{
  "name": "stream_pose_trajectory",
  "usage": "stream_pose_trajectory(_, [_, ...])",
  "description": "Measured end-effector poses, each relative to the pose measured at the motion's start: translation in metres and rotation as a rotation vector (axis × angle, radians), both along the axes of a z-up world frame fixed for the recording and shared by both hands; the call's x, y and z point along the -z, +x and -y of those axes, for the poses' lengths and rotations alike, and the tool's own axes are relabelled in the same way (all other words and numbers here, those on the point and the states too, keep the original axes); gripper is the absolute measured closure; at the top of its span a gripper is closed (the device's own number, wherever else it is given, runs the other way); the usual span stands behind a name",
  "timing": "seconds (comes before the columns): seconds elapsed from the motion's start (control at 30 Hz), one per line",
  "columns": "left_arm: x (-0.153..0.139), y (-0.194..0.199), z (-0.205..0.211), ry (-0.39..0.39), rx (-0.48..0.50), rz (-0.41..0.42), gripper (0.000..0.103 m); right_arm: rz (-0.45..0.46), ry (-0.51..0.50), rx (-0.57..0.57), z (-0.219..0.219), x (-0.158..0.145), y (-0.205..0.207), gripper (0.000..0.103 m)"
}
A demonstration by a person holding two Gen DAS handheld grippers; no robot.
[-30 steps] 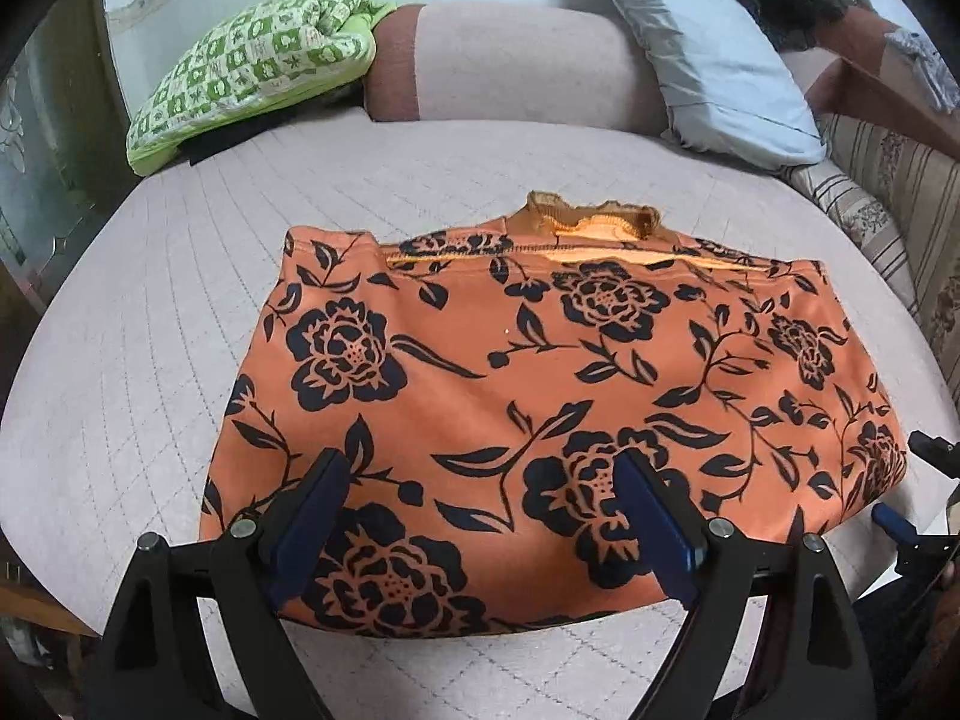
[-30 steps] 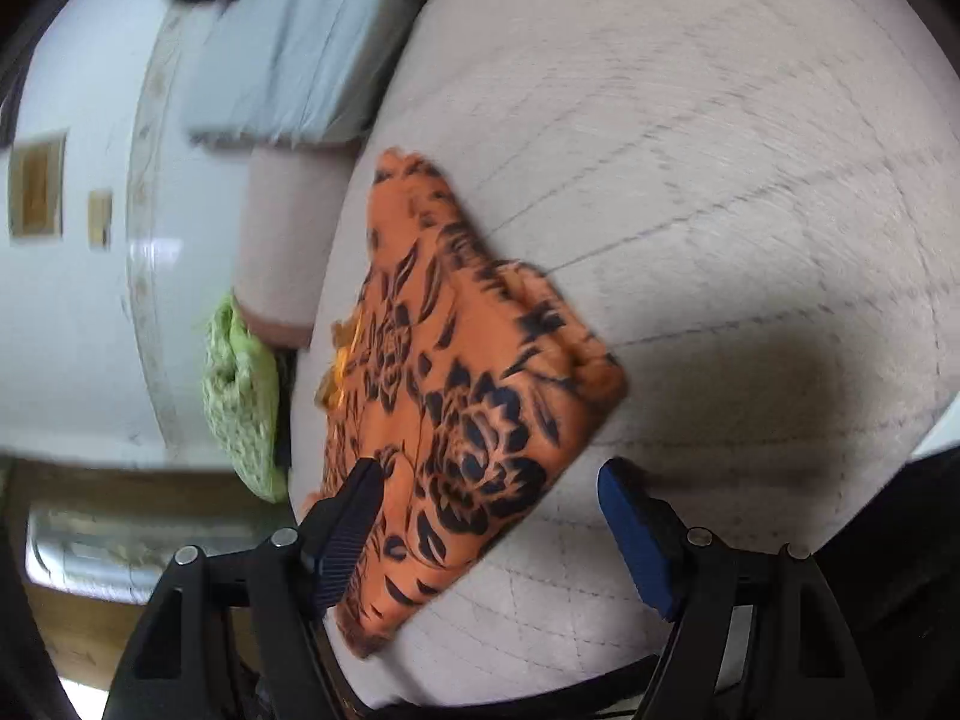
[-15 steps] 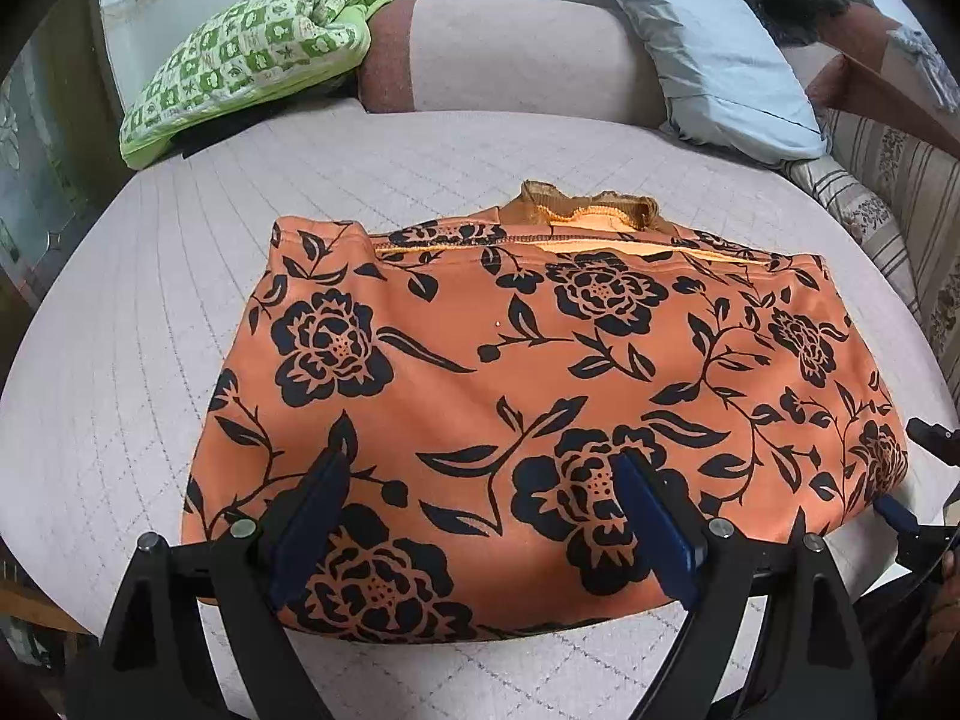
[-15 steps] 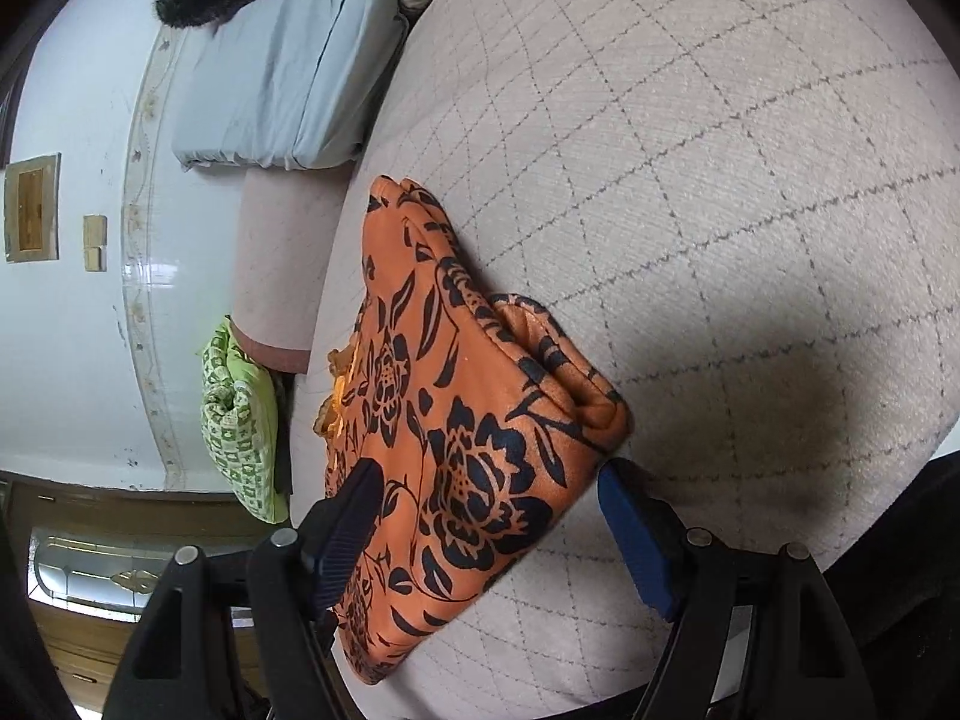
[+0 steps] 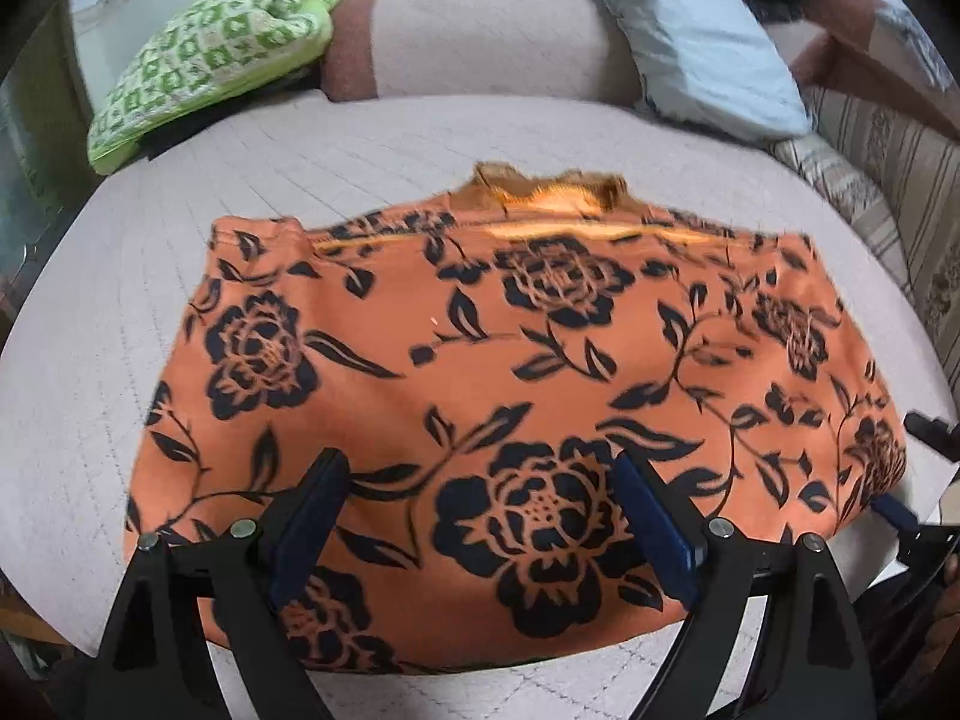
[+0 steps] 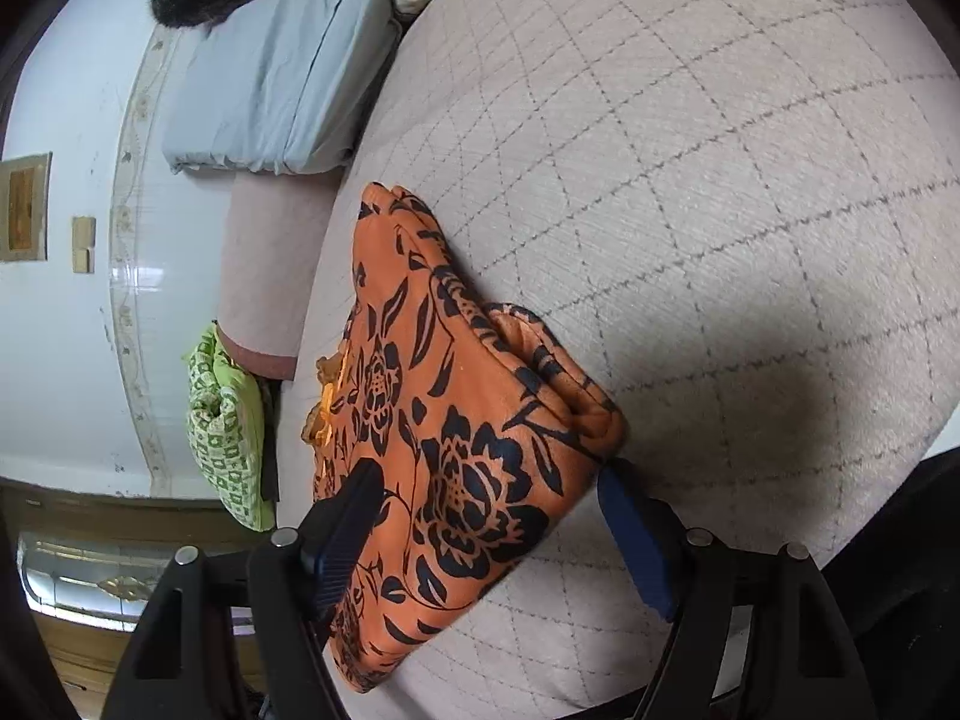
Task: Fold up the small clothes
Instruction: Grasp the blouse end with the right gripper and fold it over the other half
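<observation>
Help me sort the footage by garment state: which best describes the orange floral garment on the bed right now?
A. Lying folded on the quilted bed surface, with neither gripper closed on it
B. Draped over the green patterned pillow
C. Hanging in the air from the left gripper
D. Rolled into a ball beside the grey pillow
A: the orange floral garment lies flat and layered on the quilted bed surface, and the left gripper and right gripper both stand open.

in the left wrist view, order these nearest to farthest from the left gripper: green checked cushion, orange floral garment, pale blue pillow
1. orange floral garment, directly under and ahead of the left gripper, whose jaws stand open
2. and 3. green checked cushion, far left, and pale blue pillow, far right: both at the back, too close to call
</observation>
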State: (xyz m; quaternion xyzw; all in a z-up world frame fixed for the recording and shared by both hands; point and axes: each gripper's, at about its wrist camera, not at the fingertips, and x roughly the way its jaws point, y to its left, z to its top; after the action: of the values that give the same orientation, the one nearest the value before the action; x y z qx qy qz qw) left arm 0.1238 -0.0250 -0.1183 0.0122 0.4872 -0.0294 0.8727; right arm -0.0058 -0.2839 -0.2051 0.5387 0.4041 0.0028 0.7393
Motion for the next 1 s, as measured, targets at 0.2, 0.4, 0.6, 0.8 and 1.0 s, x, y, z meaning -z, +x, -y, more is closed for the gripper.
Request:
stream_pose_trajectory(0.2, [-0.004,-0.008,0.01,0.023,0.039,0.05,0.013,-0.002,-0.031,-0.01,-0.002,-0.005,0.002,0.027])
stream_pose_trajectory(0.4, [0.024,-0.008,0.029,0.175,0.094,0.025,0.01,-0.027,-0.07,-0.01,-0.004,-0.003,0.012,0.044])
stream_pose_trajectory(0.6, [-0.008,-0.021,0.015,0.08,0.053,0.118,0.01,-0.078,-0.148,-0.053,-0.004,-0.005,0.019,0.075])
stream_pose_trajectory(0.8, [0.027,-0.009,0.03,0.185,0.122,0.006,0.012,-0.065,-0.15,-0.058,-0.01,-0.005,0.024,0.055])
stream_pose_trajectory(1.0, [0.02,-0.011,0.025,0.174,0.117,0.022,0.017,-0.031,-0.318,-0.139,-0.026,-0.035,0.034,0.09])
